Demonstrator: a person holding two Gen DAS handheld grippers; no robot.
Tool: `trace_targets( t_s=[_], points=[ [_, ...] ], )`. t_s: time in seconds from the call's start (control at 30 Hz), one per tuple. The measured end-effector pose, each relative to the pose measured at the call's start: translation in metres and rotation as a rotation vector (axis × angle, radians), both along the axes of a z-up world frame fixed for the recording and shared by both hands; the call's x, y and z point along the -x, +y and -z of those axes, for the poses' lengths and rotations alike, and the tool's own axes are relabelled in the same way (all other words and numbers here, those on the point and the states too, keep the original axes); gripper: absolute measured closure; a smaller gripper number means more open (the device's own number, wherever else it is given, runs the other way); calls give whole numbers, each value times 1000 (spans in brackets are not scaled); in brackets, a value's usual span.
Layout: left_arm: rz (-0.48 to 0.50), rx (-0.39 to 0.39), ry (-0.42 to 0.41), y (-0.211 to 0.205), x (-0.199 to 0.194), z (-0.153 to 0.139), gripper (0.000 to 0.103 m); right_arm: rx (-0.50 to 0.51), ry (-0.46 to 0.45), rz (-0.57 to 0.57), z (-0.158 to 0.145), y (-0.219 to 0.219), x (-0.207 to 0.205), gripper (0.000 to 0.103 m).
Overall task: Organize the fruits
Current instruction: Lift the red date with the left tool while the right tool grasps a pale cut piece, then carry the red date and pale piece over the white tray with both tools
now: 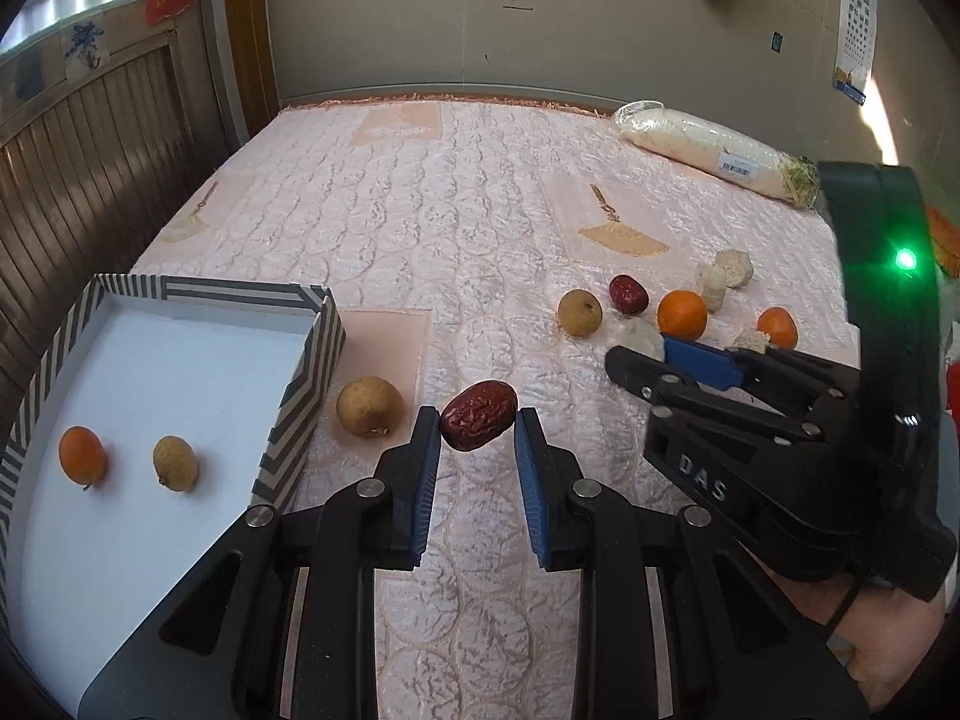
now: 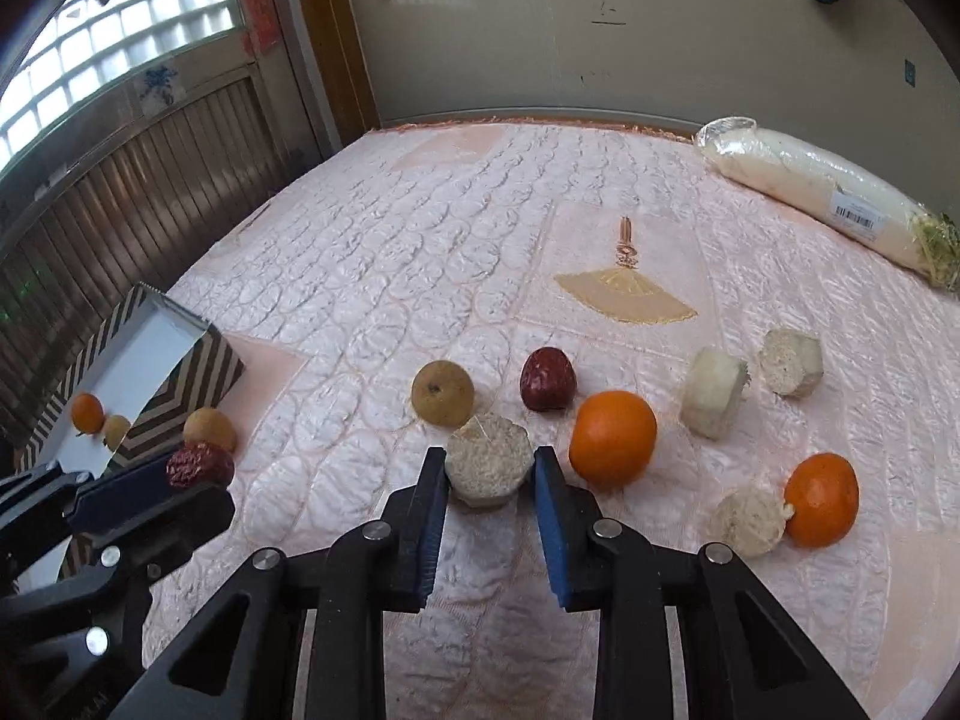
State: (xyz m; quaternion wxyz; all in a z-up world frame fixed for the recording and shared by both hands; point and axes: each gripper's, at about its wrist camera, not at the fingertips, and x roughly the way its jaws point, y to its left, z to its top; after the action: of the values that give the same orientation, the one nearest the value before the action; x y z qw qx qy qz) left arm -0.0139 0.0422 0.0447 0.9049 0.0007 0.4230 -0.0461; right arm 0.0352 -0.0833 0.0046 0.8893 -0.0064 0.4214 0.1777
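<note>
My left gripper [image 1: 478, 425] is shut on a red jujube [image 1: 479, 423], held just above the pink quilt; it also shows in the right wrist view [image 2: 198, 465]. A striped box [image 1: 312, 354] at the left holds an orange [image 1: 83, 455] and a tan longan [image 1: 174, 462]. Another longan [image 1: 368, 406] lies beside the box. My right gripper [image 2: 489, 471] is shut on a pale cut chunk [image 2: 487, 459] resting on the quilt. Around it lie a longan [image 2: 443, 392], a second jujube [image 2: 547, 387], two oranges [image 2: 612, 447] [image 2: 822, 499] and more pale chunks [image 2: 714, 391].
A wrapped white radish [image 2: 822, 195] lies at the far right of the quilt [image 2: 420, 252]. A wall runs behind the bed and wooden panelling [image 1: 90, 180] along its left side.
</note>
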Motion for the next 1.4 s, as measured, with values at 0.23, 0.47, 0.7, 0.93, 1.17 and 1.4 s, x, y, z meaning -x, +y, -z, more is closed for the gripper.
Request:
trace_targets(
  t_s=[0.23,0.47,0.7,0.93,1.17,1.4],
  points=[
    [-1,21,-4,1,11,-4,78,-20,-81,50,-20,-14,46,76],
    [38,27,-28,-11,31,-15,78,-5,-137,136,-39,-32,89,76],
    [54,23,-51,-17,47,-26,78,23,-172,180,-52,-40,110,76],
    [53,12,-75,-17,61,-36,78,23,-192,197,-61,-42,124,76],
    [40,7,-94,-9,68,-42,78,16,-208,177,-68,-32,132,76],
    [16,5,-106,5,74,-47,78,19,-219,149,-73,-18,136,76]
  ],
)
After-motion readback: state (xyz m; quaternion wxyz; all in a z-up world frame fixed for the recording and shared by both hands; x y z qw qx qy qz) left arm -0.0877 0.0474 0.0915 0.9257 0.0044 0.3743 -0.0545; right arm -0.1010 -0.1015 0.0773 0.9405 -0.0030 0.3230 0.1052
